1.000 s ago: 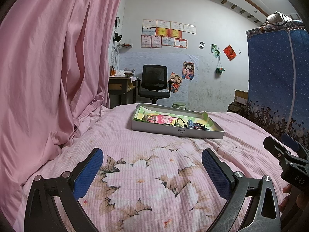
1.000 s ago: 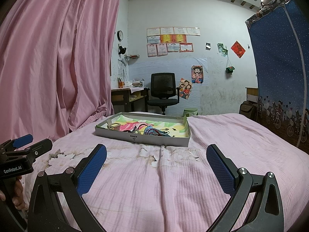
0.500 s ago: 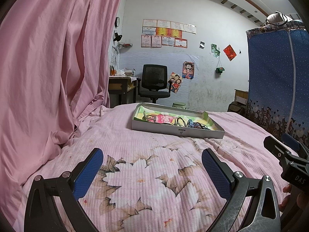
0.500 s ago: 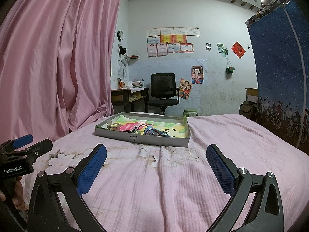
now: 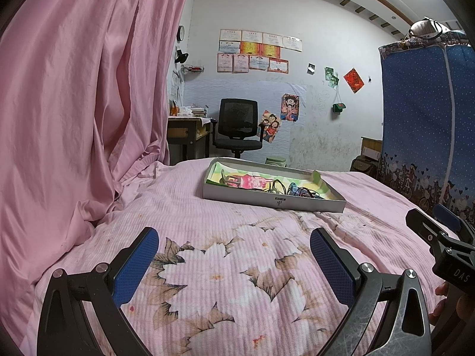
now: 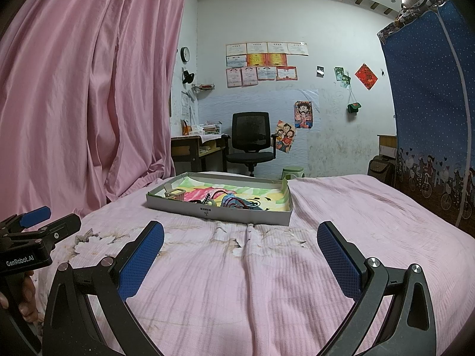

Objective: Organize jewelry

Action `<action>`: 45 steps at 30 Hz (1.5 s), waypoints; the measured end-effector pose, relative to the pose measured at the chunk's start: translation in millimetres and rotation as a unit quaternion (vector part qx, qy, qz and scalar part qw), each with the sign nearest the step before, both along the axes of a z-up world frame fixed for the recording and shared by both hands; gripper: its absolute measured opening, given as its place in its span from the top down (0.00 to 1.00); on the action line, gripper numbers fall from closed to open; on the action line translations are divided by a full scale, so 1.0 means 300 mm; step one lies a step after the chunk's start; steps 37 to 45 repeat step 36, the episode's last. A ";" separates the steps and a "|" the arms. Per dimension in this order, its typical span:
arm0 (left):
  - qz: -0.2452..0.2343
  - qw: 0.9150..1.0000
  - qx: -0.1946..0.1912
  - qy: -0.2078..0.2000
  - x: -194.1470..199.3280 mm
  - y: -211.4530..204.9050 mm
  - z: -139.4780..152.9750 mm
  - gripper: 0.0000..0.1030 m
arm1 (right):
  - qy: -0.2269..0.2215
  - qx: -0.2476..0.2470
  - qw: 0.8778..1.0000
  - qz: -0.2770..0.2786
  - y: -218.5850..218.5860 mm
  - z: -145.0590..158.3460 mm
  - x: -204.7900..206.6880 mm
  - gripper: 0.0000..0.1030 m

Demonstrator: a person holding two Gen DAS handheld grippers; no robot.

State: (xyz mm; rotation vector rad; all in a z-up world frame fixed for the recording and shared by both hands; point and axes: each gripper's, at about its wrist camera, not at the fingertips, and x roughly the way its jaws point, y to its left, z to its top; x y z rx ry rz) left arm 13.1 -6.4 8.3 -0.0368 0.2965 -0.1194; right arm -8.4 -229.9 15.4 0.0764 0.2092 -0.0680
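A shallow grey cardboard tray (image 5: 276, 202) (image 6: 207, 212) with a colourful paper lining sits on the pink bed ahead. In it lie tangled jewelry pieces (image 5: 279, 188) (image 6: 234, 200) and a small beige box (image 6: 175, 193). My left gripper (image 5: 234, 237) is open and empty, low over the floral bedspread, well short of the tray. My right gripper (image 6: 240, 231) is open and empty, also short of the tray. Each gripper shows at the edge of the other's view.
A pink curtain (image 5: 74, 103) hangs along the left of the bed. A blue fabric wardrobe (image 5: 430, 124) stands at the right. A desk (image 6: 193, 148) and black office chair (image 6: 252, 139) stand beyond the bed's far end.
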 end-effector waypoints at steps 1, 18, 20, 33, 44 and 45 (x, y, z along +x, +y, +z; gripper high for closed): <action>-0.001 1.000 0.000 0.001 0.006 -0.001 0.001 0.00 | 0.000 0.000 1.000 0.000 0.000 0.000 0.000 0.01; 0.002 1.000 -0.001 0.004 -0.013 0.000 0.000 0.00 | 0.000 0.000 1.000 0.000 0.001 0.000 0.000 0.01; 0.002 1.000 -0.003 0.007 -0.018 0.002 -0.001 0.00 | 0.000 0.000 1.000 0.000 0.003 -0.001 -0.002 0.01; 0.009 1.000 -0.002 0.015 0.018 0.013 -0.003 0.00 | 0.000 -0.001 1.000 0.000 0.002 0.000 0.000 0.01; 0.009 1.000 -0.003 0.016 0.017 0.012 -0.003 0.00 | 0.000 -0.001 1.000 0.000 0.005 -0.002 -0.004 0.01; 0.009 1.000 -0.003 0.016 0.017 0.012 -0.003 0.00 | 0.000 -0.001 1.000 0.000 0.005 -0.002 -0.004 0.01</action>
